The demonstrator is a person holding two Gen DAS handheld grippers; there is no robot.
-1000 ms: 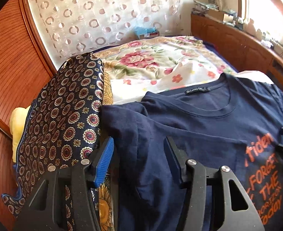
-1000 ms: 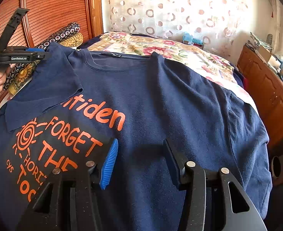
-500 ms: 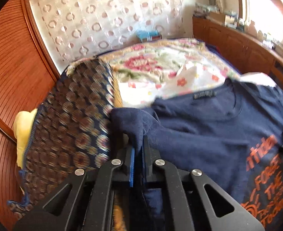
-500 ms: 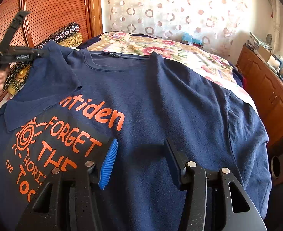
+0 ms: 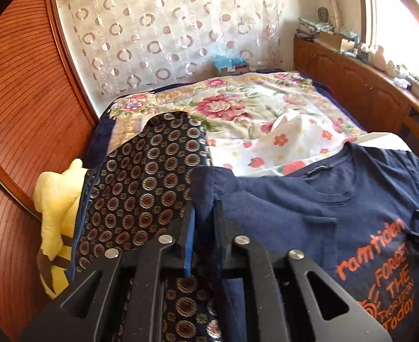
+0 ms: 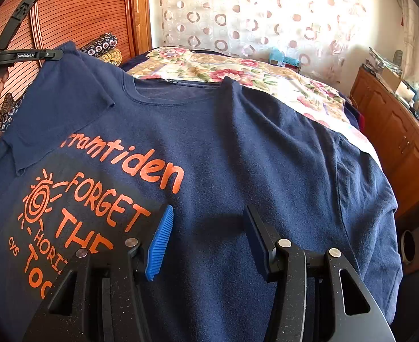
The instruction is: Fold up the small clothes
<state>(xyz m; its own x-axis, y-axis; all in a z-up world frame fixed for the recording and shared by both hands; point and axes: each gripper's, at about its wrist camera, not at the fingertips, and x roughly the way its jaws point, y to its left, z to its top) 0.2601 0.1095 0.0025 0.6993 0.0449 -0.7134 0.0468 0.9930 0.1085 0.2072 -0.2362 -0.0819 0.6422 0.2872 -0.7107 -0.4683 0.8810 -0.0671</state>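
Bedspread (image 5: 238,108) behind, left tool (image 5: 202,213) pinches T-shirt (image 6: 238,148) sleeve; right tool (image 6: 209,228) gapes wide.

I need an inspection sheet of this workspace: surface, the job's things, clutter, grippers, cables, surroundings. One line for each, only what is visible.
Surface: bed with a floral bedspread; a white flowered sheet lies on it.
Job's things: navy T-shirt with orange print spread face up; its sleeve is lifted off the bed.
Clutter: patterned dark pillow and yellow plush toy beside the shirt.
Grippers: left hand-held gripper shut on the sleeve; right hand-held gripper open above the shirt's body, holding nothing.
Cables: nothing seen.
Surroundings: wooden headboard, circle-patterned curtain, wooden cabinets carrying small items.
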